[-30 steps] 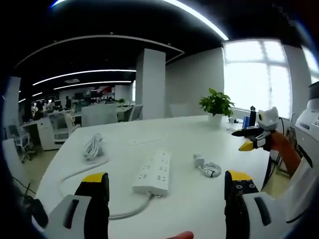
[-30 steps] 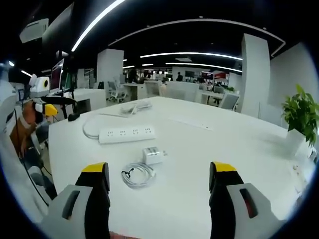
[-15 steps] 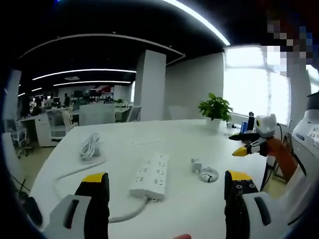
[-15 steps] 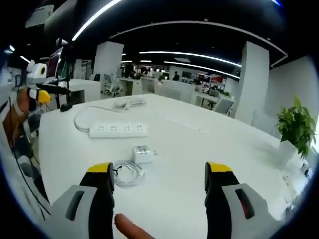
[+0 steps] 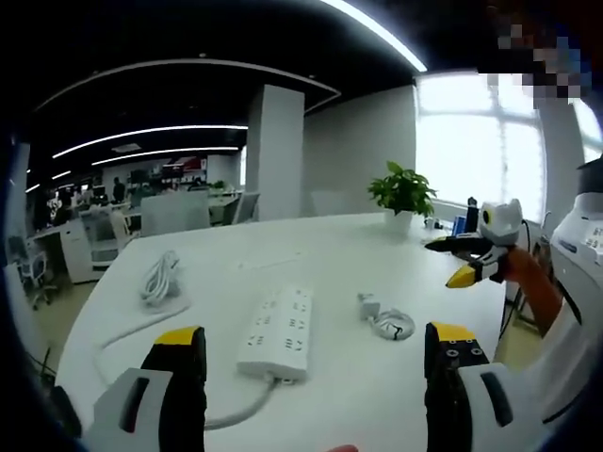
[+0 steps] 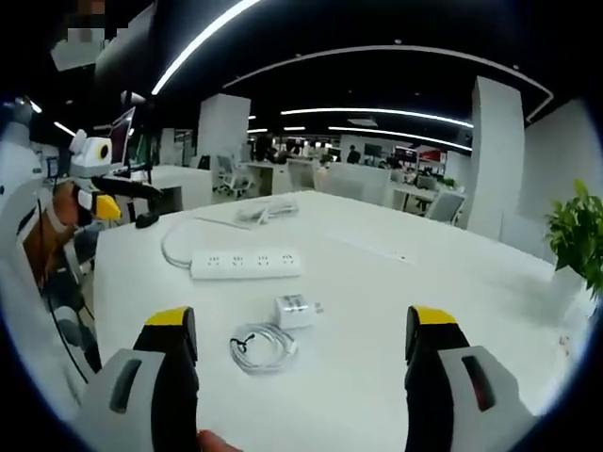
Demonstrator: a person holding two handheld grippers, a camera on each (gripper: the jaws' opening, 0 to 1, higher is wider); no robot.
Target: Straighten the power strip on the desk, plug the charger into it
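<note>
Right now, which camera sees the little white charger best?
The right gripper view: the charger sits near and central between that gripper's open jaws, its block shape clear, with its coiled cable beside it. In the left gripper view the charger is smaller and farther off, right of the power strip.

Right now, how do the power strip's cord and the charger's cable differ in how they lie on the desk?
The power strip's cord runs long and loose across the desk, ending in a bundle at the far side. The charger's cable is wound in a small flat coil beside the charger. Both are white and untouched.
</note>
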